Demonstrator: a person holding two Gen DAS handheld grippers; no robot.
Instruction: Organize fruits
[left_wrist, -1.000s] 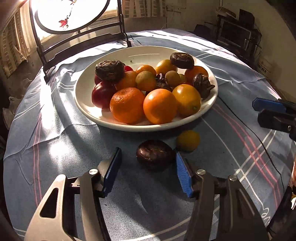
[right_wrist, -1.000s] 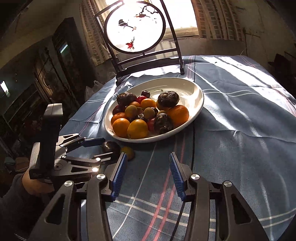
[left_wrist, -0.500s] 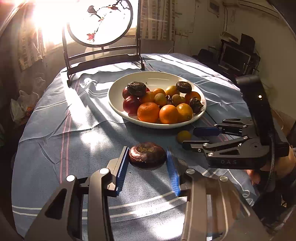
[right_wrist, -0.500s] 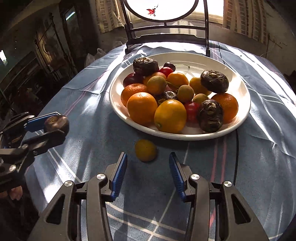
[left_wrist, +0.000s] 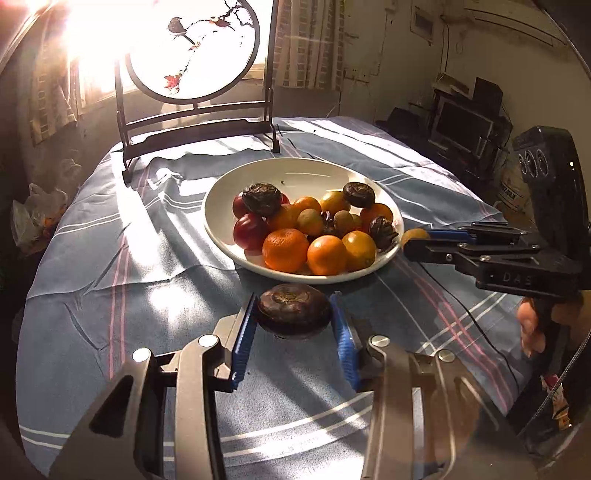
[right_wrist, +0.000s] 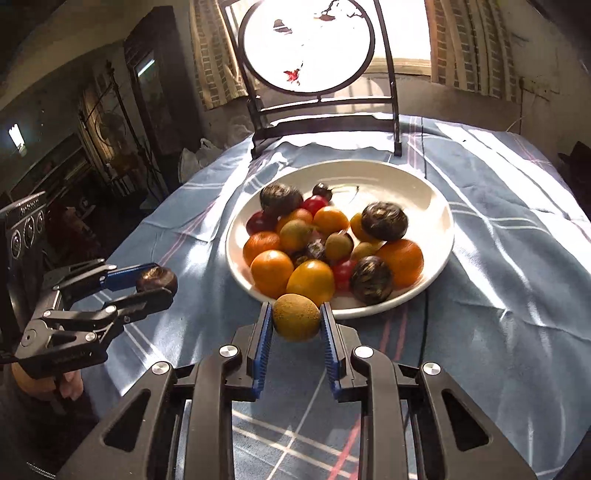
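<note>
A white plate (left_wrist: 229, 192) (right_wrist: 436, 199) piled with oranges, red and dark fruits sits mid-table. My left gripper (left_wrist: 293, 325) is shut on a dark purple-brown fruit (left_wrist: 293, 308) and holds it above the cloth just in front of the plate; it also shows in the right wrist view (right_wrist: 157, 278). My right gripper (right_wrist: 296, 325) is shut on a small orange-yellow fruit (right_wrist: 296, 315), held just before the plate's near rim; in the left wrist view that fruit (left_wrist: 413, 234) shows at the plate's right edge.
The round table has a blue striped cloth (left_wrist: 110, 295). A dark wooden stand with a round painted screen (left_wrist: 192, 48) stands at the table's far side behind the plate. A thin black cable (right_wrist: 424, 325) runs across the cloth from the plate.
Both grippers have risen and pulled back. The right gripper has closed on the small orange-yellow fruit and lifted it off the cloth. The left gripper still holds the dark fruit.
</note>
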